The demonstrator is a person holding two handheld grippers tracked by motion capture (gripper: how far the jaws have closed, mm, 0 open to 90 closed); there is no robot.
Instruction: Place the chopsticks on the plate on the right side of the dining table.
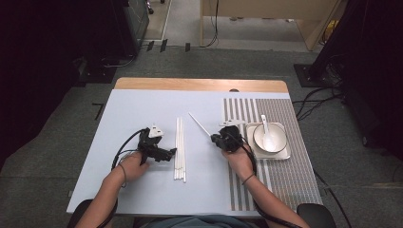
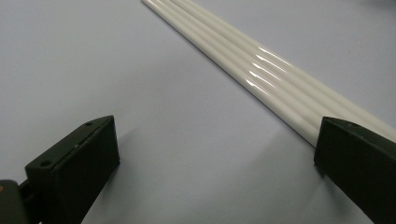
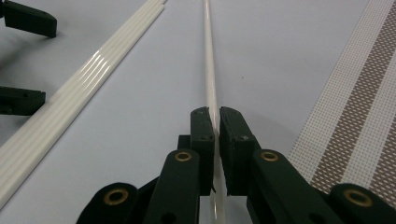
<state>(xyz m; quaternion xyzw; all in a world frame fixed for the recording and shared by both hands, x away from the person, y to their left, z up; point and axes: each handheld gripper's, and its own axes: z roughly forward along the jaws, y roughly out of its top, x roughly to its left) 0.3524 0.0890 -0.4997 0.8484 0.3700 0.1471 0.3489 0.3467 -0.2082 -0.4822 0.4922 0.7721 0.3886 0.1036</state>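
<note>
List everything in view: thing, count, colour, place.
table: 1, pale blue top with a wood far edge, centre
chopsticks: a side-by-side row, about five, white, mid-table by the left gripper
single chopstick: 1, white, clamped in the right gripper
placemat: 1, brown and white stripes, right part of the table
tray: 1, grey, on the placemat
bowl: 1, white, on the tray
spoon: 1, white, in the bowl
left gripper: 1, black, open, beside the row
right gripper: 1, black, shut on the single chopstick
forearms: 2, bottom edge
</note>
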